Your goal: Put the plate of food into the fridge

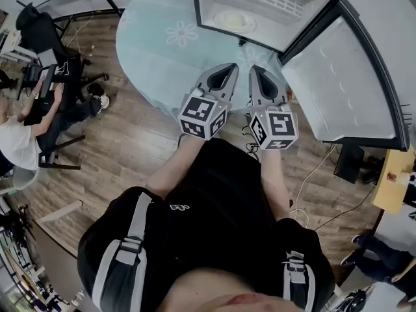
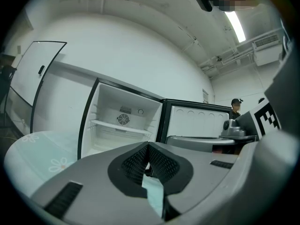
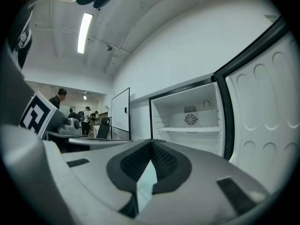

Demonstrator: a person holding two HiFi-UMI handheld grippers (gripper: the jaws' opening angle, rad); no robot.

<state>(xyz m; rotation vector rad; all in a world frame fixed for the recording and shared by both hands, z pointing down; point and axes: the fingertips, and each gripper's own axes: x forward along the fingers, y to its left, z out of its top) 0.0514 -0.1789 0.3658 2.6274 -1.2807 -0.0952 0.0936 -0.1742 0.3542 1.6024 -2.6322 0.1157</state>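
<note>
The left gripper [image 1: 229, 70] and right gripper [image 1: 256, 70] hang side by side, each with its jaws pressed together on nothing. They are over the near edge of a round table [image 1: 156, 51] with a pale flowered cloth, which stands on a wood floor [image 1: 130, 142]. Past the table the fridge [image 1: 299, 18] stands open, its door [image 1: 338, 90] swung right, and the plate of food [image 1: 235, 21] sits inside. Far left, a seated person [image 1: 19, 142] is at a desk.

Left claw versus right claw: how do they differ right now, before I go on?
The left claw is at the head view's left, the right claw at its right, nearer the open fridge door. The left claw's own view shows the table at its left; the right claw's has the door filling its right side. Both are shut, empty and pointed at the fridge, where a plate lies.
</note>
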